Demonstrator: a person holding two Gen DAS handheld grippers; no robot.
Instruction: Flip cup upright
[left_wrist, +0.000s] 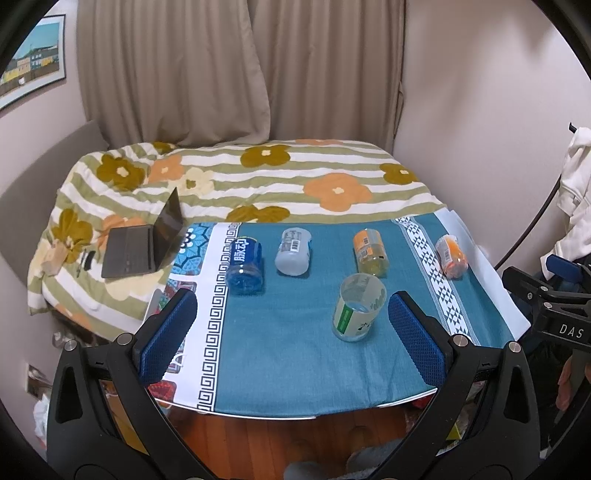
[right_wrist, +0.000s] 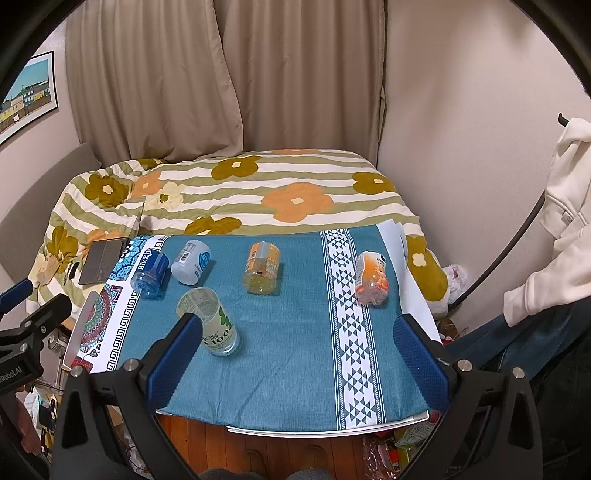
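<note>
Several cut-bottle cups lie on a teal tablecloth (left_wrist: 295, 350). Nearest is a clear cup with a green and white label (left_wrist: 356, 308), standing tilted with its open mouth up; it also shows in the right wrist view (right_wrist: 210, 319). Farther back lie a blue cup (left_wrist: 244, 267), a pale grey cup (left_wrist: 293, 251), a yellow-orange cup (left_wrist: 370, 252) and an orange cup (left_wrist: 451, 255), all on their sides. My left gripper (left_wrist: 291, 325) is open and empty above the table's near edge. My right gripper (right_wrist: 299, 347) is open and empty, its left finger just in front of the green cup.
A bed with a flowered striped quilt (left_wrist: 258, 177) lies behind the table, with an open laptop (left_wrist: 144, 243) on it. Curtains and walls close the back. A white garment (right_wrist: 565, 206) hangs at the right. Wooden floor (left_wrist: 295, 439) and clutter lie below the table's edge.
</note>
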